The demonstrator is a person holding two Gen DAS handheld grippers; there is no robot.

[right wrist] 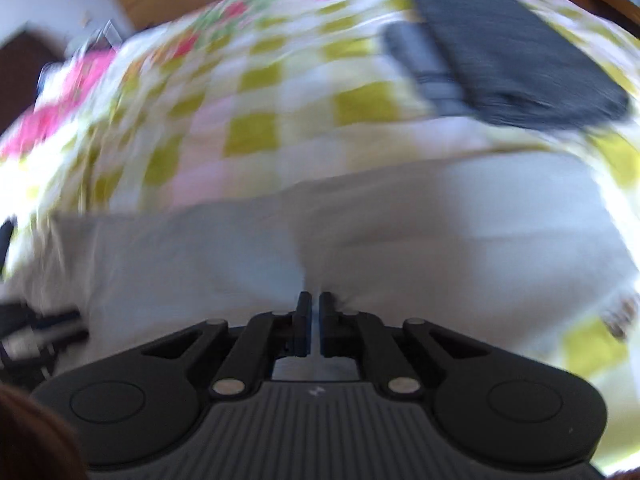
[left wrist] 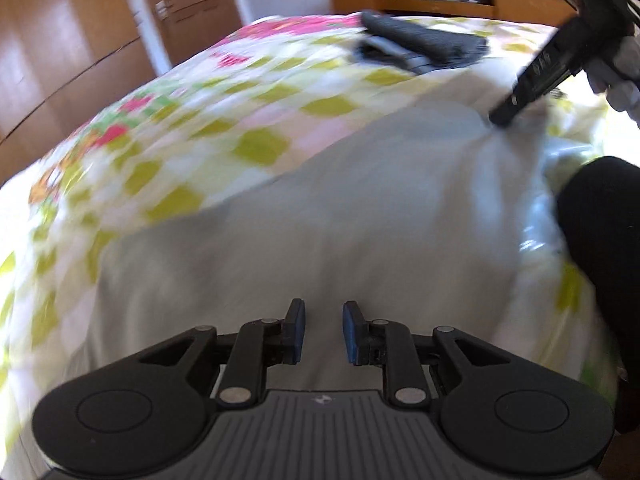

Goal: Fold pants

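Both blurred: right gripper [right wrist: 315,322] jaws pinch white pants [right wrist: 440,232]; left gripper [left wrist: 323,330] gapes empty.

Checkered bedspread [left wrist: 168,148], white pants [left wrist: 320,232] spread, dark folded clothes [left wrist: 432,46]

right gripper [right wrist: 315,322]: jaws nearly together, pinching a raised fold of the white pants [right wrist: 400,232] | pants: spread to both sides of the jaws, blurred | checkered bedspread [right wrist: 256,96]: beyond the pants | dark folded garment [right wrist: 508,64]: ahead and right of the jaws, on the bedspread
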